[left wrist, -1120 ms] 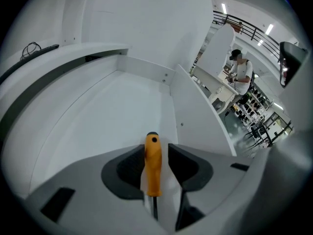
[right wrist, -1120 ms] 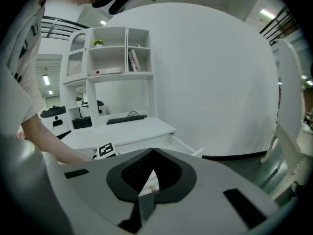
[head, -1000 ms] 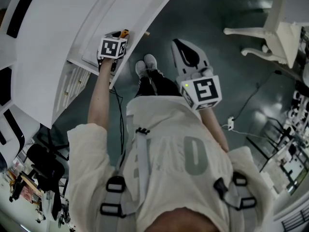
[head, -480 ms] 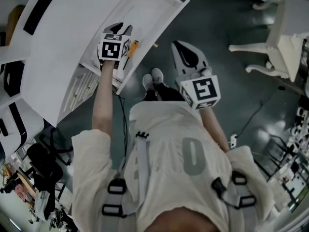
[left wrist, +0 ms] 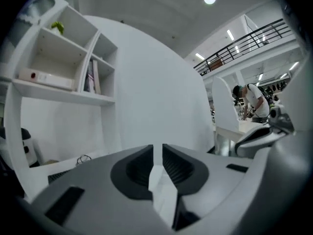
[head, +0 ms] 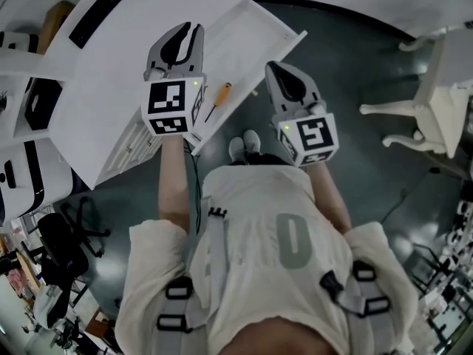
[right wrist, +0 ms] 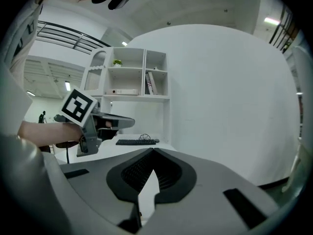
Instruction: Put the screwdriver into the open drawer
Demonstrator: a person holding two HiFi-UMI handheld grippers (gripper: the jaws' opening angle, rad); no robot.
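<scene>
Orange-handled screwdriver (head: 219, 99) lies in the open drawer (head: 247, 46), long axis one-to-seven o'clock, at five o'clock from my left gripper (head: 185, 34), whose empty jaws are closing, and eight o'clock from my right gripper (head: 278, 71), jaws together.

Head overhead; gripper views level, sharing shelf (left wrist: 63, 88)
</scene>
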